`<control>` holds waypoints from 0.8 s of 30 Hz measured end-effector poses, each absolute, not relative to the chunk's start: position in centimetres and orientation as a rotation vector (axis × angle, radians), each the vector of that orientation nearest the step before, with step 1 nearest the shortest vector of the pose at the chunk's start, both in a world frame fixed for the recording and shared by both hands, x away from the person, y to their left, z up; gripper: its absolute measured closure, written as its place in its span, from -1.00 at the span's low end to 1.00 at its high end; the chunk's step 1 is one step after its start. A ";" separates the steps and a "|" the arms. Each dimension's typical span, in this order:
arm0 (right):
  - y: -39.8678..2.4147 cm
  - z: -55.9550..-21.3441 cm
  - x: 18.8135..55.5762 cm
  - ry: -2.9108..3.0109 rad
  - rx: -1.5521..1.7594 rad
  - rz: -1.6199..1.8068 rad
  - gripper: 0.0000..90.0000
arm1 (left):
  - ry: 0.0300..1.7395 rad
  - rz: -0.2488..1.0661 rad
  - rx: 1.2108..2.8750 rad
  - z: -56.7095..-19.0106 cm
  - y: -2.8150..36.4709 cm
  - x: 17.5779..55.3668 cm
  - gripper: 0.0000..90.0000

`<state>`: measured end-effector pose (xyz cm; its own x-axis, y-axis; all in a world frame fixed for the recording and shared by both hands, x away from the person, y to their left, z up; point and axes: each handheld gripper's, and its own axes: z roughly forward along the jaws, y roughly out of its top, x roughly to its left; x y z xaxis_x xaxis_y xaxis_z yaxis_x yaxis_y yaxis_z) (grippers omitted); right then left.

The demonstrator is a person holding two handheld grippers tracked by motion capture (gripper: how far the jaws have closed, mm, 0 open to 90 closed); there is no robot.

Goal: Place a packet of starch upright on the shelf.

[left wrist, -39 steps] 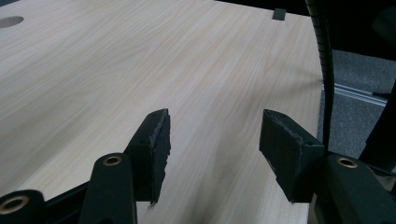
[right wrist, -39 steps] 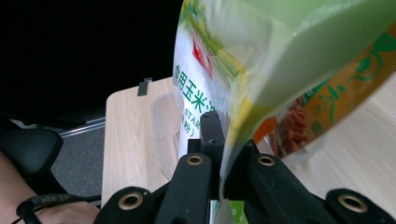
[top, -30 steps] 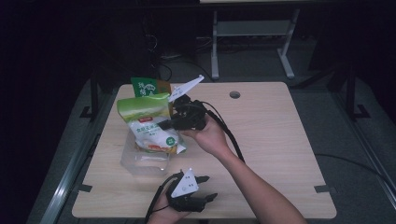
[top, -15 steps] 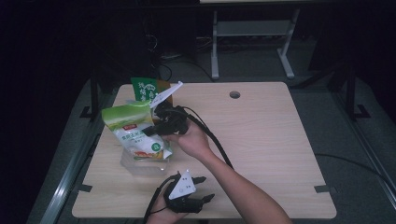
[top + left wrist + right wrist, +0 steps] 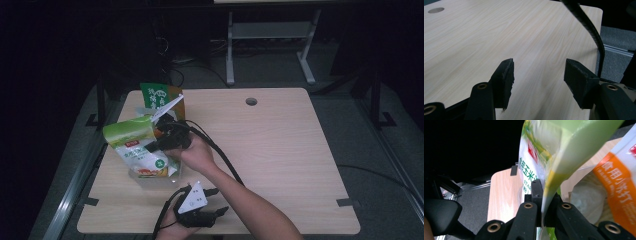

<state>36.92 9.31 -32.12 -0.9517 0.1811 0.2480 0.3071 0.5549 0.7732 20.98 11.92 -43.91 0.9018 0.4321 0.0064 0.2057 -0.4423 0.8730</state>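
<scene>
A green-and-white pouch with red and green print hangs tilted over the table's left side. My right gripper is shut on its edge, and in the right gripper view the jaws pinch the pouch tightly. Under the pouch sits a clear plastic container with an orange-and-white packet in it. My left gripper rests near the table's front edge, open. In the left gripper view nothing is between its jaws, which stand above bare wood.
A dark green bag stands upright at the table's back left, behind the held pouch. The right gripper's black cable trails across the wooden table, which has a cable hole near the back.
My right gripper has carried the pouch to the left and lower, nearer the clear container. The left gripper has stayed in place, still open.
</scene>
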 end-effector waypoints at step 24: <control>8.8 -34.1 37.3 -2.689 -0.431 -1.277 0.83 | 0.444 0.285 2.050 -43.9 11.9 21.0 -0.11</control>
